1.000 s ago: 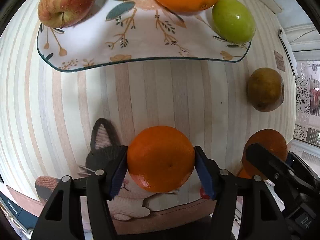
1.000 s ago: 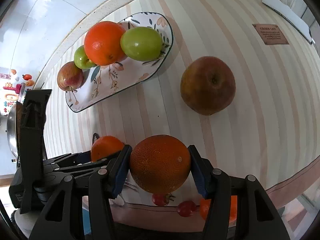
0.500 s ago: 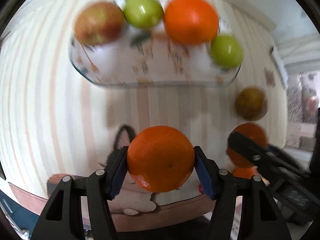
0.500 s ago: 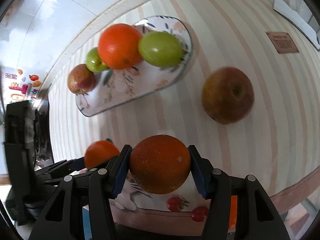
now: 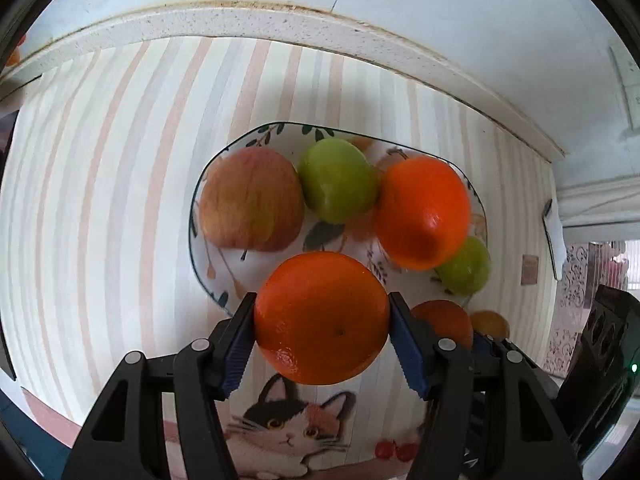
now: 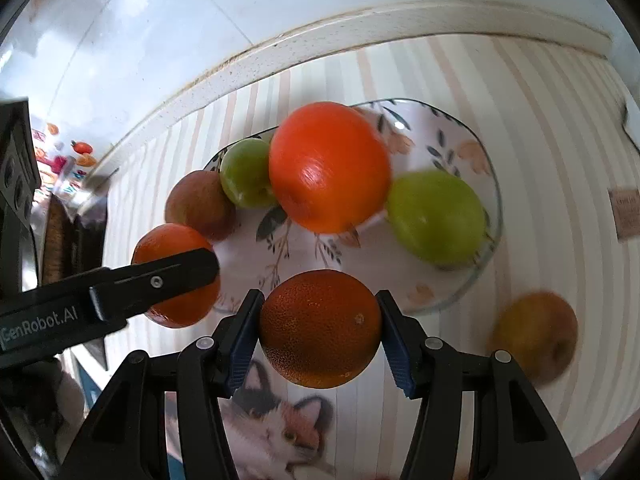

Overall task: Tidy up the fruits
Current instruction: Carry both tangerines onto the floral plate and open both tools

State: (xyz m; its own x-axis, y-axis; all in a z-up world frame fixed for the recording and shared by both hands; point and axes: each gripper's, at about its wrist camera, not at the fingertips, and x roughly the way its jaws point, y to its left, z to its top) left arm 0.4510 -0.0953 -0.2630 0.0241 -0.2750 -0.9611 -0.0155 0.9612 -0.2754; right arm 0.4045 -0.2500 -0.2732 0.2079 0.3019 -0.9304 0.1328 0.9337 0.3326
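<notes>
My left gripper (image 5: pixel 322 332) is shut on a bright orange (image 5: pixel 320 316), held above the near rim of the floral glass plate (image 5: pixel 208 276). My right gripper (image 6: pixel 320 330) is shut on a darker orange (image 6: pixel 320 328), also over the plate's near edge (image 6: pixel 476 272). On the plate lie a red apple (image 5: pixel 250 200), two green apples (image 5: pixel 338 180) (image 5: pixel 466 266) and a big orange (image 5: pixel 422 212). In the right wrist view the left gripper's finger (image 6: pixel 160 280) crosses its orange (image 6: pixel 168 240) at the left.
A brownish apple (image 6: pixel 536 336) lies on the striped tablecloth (image 5: pixel 100 200) right of the plate. The white counter edge and wall (image 5: pixel 320 20) run behind the plate. A cat picture (image 5: pixel 288 420) marks the cloth's near border. Dark items stand at far left (image 6: pixel 60 232).
Both grippers have carried their oranges forward toward the plate, which now sits right in front of and under them. The wall behind has come into view. The grips are unchanged.
</notes>
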